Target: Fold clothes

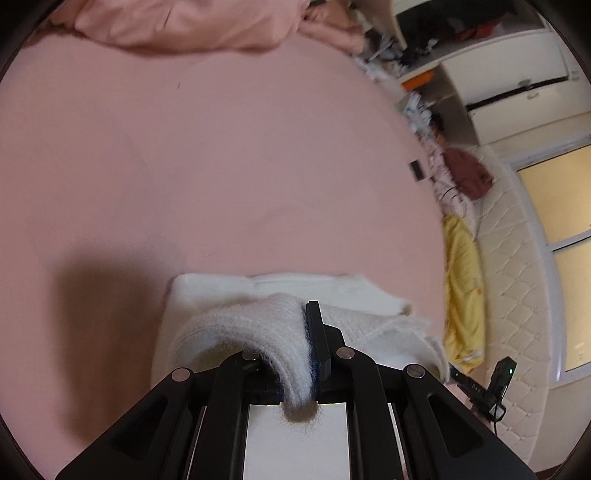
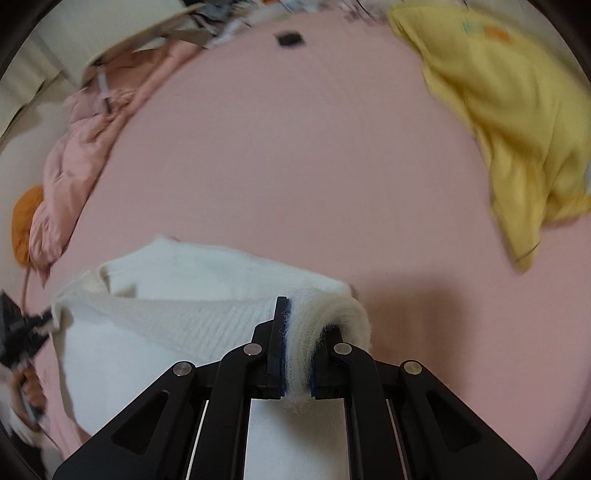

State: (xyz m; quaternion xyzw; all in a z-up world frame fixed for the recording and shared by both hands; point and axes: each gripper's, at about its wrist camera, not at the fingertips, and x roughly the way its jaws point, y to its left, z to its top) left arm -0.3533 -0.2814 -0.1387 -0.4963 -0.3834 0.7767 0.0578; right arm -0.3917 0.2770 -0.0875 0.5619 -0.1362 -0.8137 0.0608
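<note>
A fuzzy white knit sweater (image 1: 332, 291) hangs over the pink bed sheet (image 1: 221, 166). My left gripper (image 1: 301, 332) is shut on a thick fold of its left edge, which drapes over the left finger and hides it. In the right wrist view the same white sweater (image 2: 177, 306) spreads to the left, and my right gripper (image 2: 297, 343) is shut on a bunched fold of its right edge. The knit curls over the right finger there. The left gripper (image 2: 22, 328) shows at the far left edge, holding the other corner.
A yellow garment (image 2: 517, 122) lies on the pink sheet (image 2: 295, 166) at the right, also seen as the yellow garment (image 1: 463, 295). A pink duvet (image 1: 177, 22) is bunched at the back. A small dark object (image 2: 290, 38) lies on the bed. White cabinets (image 1: 509, 74) stand beyond the bed.
</note>
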